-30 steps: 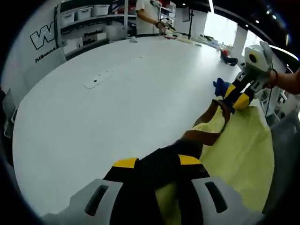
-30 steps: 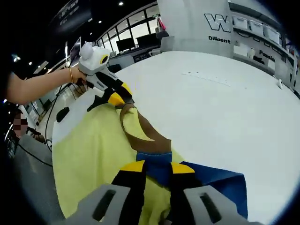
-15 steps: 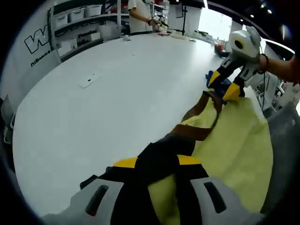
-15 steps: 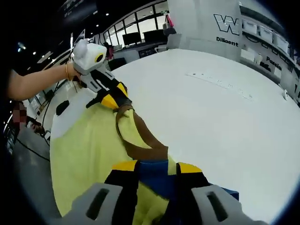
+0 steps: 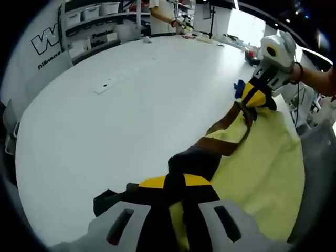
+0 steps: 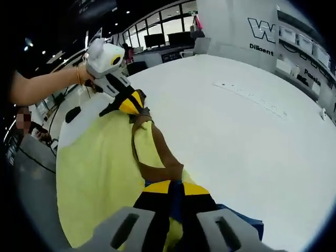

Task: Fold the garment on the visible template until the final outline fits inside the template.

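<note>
**Garment stretched between two tongs over the template**

The left tongs (image 5: 176, 181) are clamped tight on the dark end of the garment (image 5: 220, 144). The right tongs (image 6: 170, 188) pinch its blue end. The person's hand (image 6: 84, 73) holds the left tongs tilted down toward the table (image 6: 236, 131). The garment runs as a long twisted band from one pair of tongs to the other, above the yellow template (image 6: 100, 173) at the table's edge.
</note>
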